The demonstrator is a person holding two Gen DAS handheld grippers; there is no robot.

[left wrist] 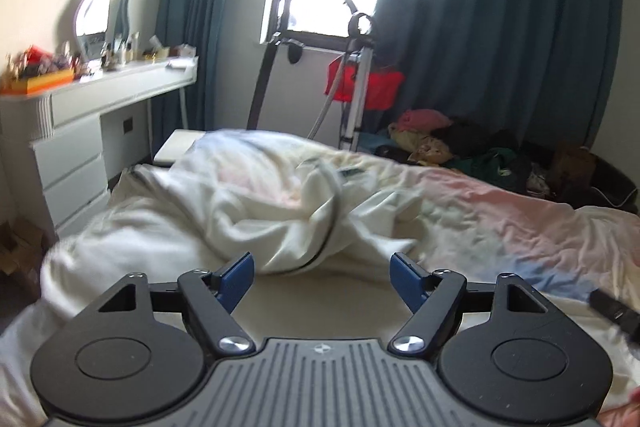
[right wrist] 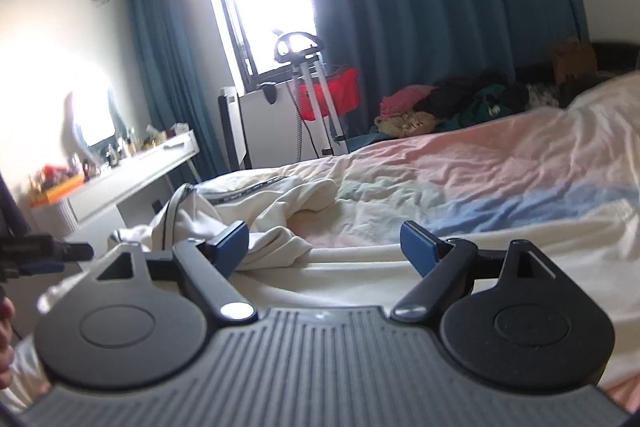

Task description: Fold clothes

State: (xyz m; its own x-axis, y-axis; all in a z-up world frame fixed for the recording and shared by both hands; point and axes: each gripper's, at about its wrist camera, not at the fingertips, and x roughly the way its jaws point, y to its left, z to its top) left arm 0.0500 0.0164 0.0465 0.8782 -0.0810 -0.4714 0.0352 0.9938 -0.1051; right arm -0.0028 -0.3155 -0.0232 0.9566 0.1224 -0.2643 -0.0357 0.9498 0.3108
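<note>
Apparently folding had not begun: the white garment (left wrist: 256,203) lay crumpled on the bed (left wrist: 500,211), just ahead of the left gripper (left wrist: 322,277) and the right gripper (right wrist: 324,245), both spread wide and empty. Next, each needed an edge to pinch and spread flat. Beyond the garment stood a tripod (left wrist: 356,87) and a clothes heap (left wrist: 460,143), neither obstructing.

Cream garment (left wrist: 256,203) — soft, matt, creased cloth — on a rumpled cotton-looking bedsheet (left wrist: 500,211).

Both tongs (left wrist: 322,281) (right wrist: 324,247) have black linkage arms, blue fingertip pads, silver screws, ribbed grey bodies.
</note>
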